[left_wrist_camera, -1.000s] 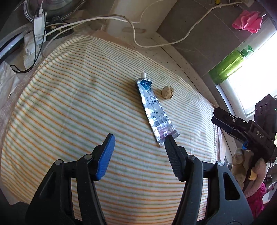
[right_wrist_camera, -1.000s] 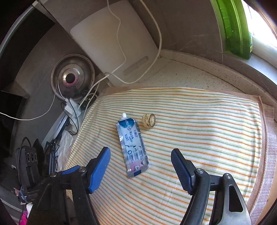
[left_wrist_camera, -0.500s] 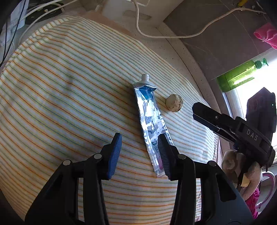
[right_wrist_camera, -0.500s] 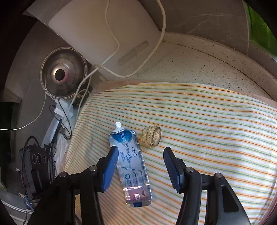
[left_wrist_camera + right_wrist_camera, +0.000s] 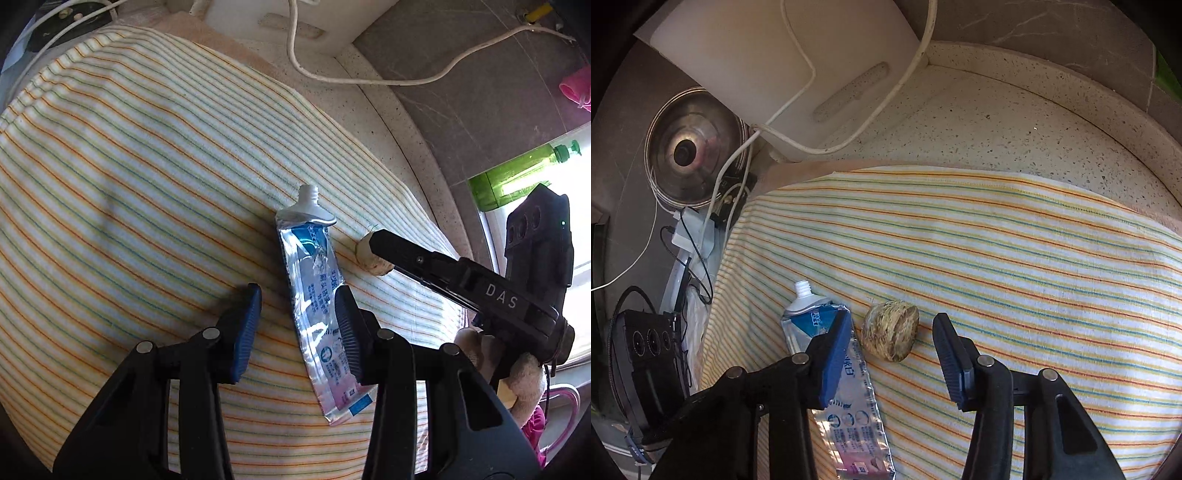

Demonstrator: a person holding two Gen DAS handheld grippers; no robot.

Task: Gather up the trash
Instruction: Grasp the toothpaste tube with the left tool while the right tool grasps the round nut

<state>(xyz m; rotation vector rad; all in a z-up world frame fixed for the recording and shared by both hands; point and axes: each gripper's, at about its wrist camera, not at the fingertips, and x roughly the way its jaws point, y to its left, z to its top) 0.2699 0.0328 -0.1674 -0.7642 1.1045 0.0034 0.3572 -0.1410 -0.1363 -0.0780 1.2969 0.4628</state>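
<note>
A flattened silver-and-blue tube (image 5: 317, 302) with no cap lies on the striped cloth (image 5: 129, 177); it also shows in the right wrist view (image 5: 849, 413). A small brown nut-like lump (image 5: 891, 335) lies just right of the tube's neck, partly hidden in the left wrist view (image 5: 369, 256). My left gripper (image 5: 297, 334) is open, low over the tube's middle, one finger on each side. My right gripper (image 5: 890, 356) is open, its fingers on either side of the lump, the left finger over the tube. The right gripper shows from the side in the left wrist view (image 5: 461, 280).
A white cutting board (image 5: 783, 74) leans at the back with white cables (image 5: 908, 74) across it. A metal lid (image 5: 690, 147) and a power strip (image 5: 690, 232) sit at the left. A green bottle (image 5: 517, 177) stands by the window. The speckled counter (image 5: 997, 125) lies beyond the cloth.
Both grippers moved forward and down. The left now straddles the tube's middle; the right now straddles the brown lump. Both stay open.
</note>
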